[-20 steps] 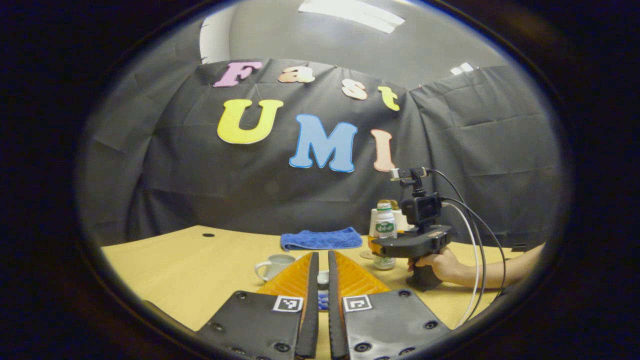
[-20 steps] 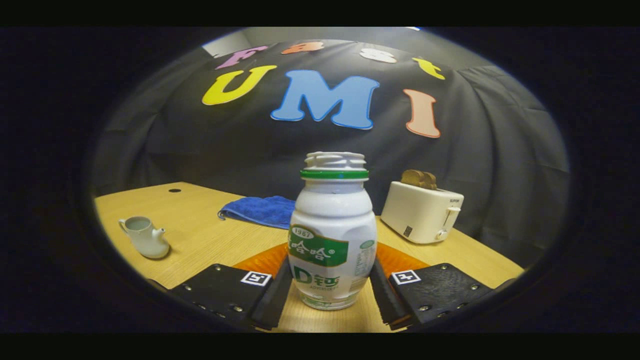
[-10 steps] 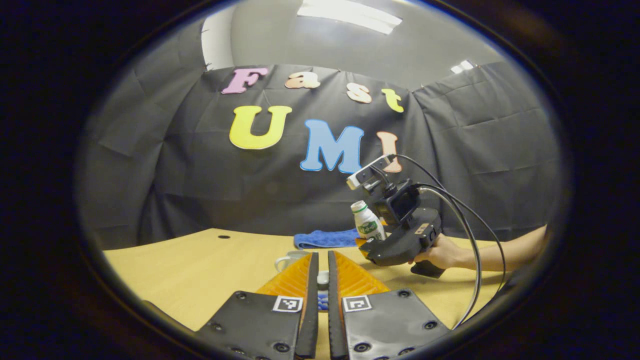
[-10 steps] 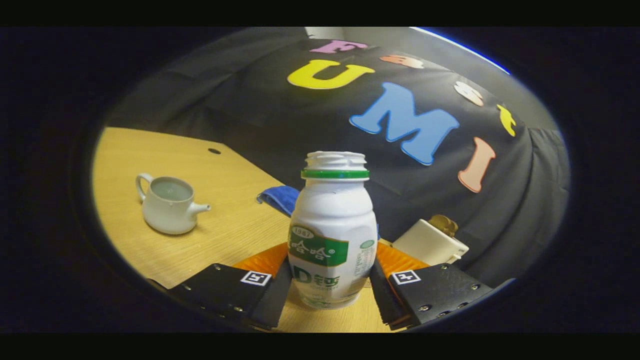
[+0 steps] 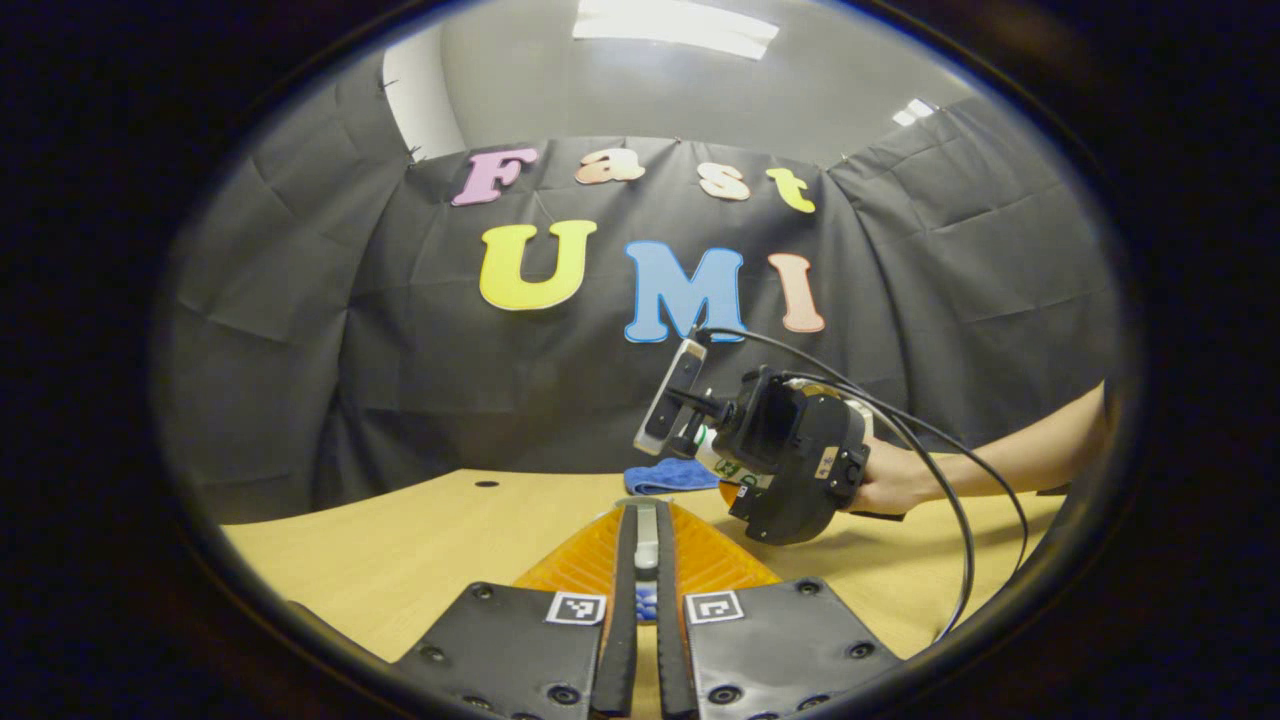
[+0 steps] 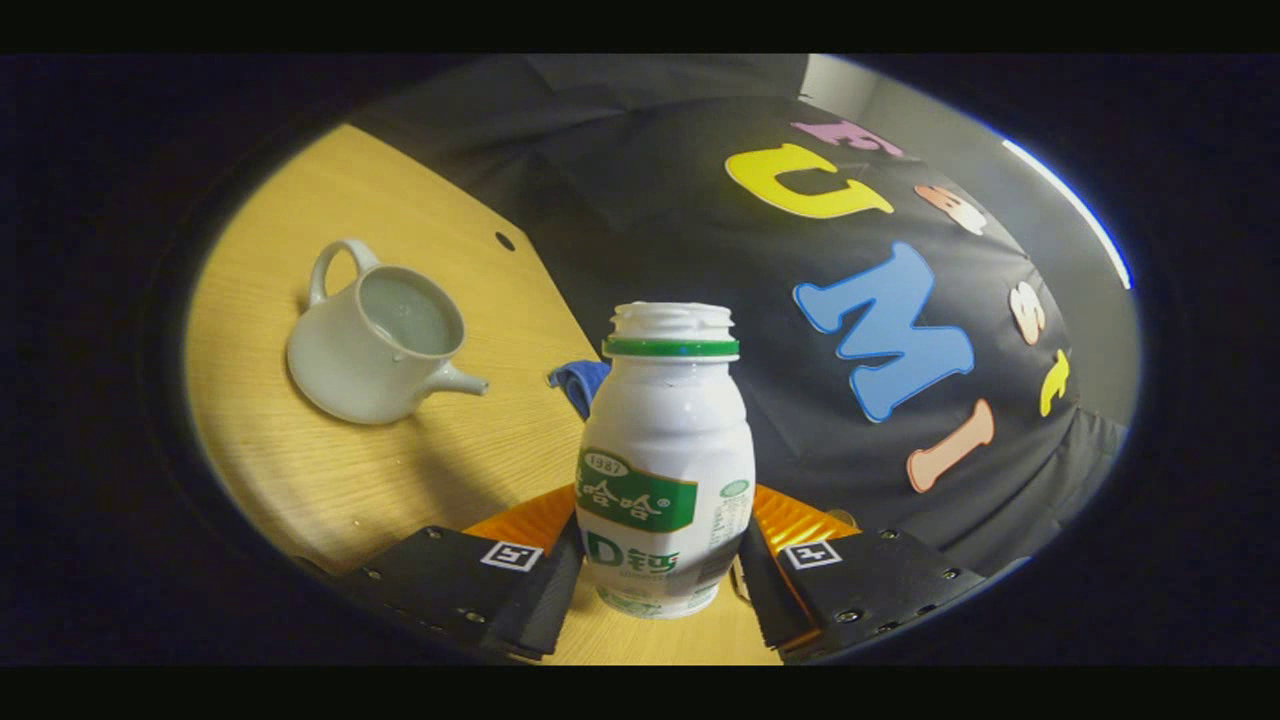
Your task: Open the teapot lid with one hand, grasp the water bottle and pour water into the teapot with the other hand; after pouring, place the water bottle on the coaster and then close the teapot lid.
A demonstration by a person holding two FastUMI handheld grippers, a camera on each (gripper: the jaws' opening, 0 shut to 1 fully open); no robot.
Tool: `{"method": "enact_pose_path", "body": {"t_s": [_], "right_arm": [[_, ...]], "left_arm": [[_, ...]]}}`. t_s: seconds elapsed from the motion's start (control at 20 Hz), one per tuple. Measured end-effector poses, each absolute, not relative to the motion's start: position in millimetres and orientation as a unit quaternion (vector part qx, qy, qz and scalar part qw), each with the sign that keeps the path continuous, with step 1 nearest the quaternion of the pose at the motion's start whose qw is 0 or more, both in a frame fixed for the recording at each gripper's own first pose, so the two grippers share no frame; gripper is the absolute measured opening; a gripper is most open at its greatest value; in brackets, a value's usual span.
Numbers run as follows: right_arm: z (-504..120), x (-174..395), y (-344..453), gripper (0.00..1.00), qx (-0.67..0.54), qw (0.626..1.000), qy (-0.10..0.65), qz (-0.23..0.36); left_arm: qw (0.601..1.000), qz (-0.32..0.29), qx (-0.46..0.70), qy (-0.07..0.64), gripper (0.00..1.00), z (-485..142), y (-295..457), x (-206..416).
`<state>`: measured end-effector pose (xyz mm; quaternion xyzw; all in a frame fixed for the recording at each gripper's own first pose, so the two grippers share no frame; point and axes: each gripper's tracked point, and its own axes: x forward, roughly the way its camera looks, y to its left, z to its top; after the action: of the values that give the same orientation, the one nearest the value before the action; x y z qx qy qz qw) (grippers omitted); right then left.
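The bottle [image 6: 665,460] sits clamped between the right claw [image 6: 660,575] fingers, uncapped and tilted toward the teapot [image 6: 375,345], which stands open on the tabletop [image 6: 300,460] ahead and left of that claw. The left claw [image 5: 640,560] is nearly together on a small pale piece, probably the lid [image 5: 647,525]. Lid off, bottle lifted; pouring, coaster placement and closing remain.

- Open bench [image 6: 330,470] is seen between the teapot [image 6: 375,345] and the bottle [image 6: 665,460].
- The teapot's mouth is uncovered.
- A blue cloth [image 6: 580,383] lies beyond, near the wall.
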<state>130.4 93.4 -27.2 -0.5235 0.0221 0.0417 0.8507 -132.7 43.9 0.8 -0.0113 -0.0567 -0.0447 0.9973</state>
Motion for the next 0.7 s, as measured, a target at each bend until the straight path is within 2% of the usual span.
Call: {"method": "enact_pose_path", "body": {"t_s": [0.1,0.15,0.25,0.45,0.55,0.7], "right_arm": [[-28.1,133.2,95.2,0.73,-0.541,0.839,0.021,0.042],[-27.8,134.3,95.7,0.73,-0.55,0.834,0.02,0.041],[-27.4,135.1,99.6,0.73,-0.571,0.82,0.013,0.04],[-24.2,138.6,108.4,0.73,-0.623,0.781,-0.004,0.04],[-29.0,138.5,111.9,0.73,-0.649,0.76,-0.008,0.041],[-31.4,139.9,114.4,0.73,-0.67,0.741,-0.013,0.041]], "left_arm": [[0.997,-0.041,-0.012,-0.057,0.11,0.7,46.4,-133.7],[0.998,-0.039,-0.01,-0.057,0.15,-1.1,48.5,-135.4],[0.998,-0.024,0.006,-0.051,0.12,-0.8,57.0,-132.6],[0.999,-0.019,0.007,-0.043,0.19,-3.4,58.0,-131.0],[0.999,-0.019,0.012,-0.039,0.15,-5.1,58.9,-131.2],[0.999,-0.018,0.016,-0.041,0.15,-3.1,59.3,-131.0]]}}
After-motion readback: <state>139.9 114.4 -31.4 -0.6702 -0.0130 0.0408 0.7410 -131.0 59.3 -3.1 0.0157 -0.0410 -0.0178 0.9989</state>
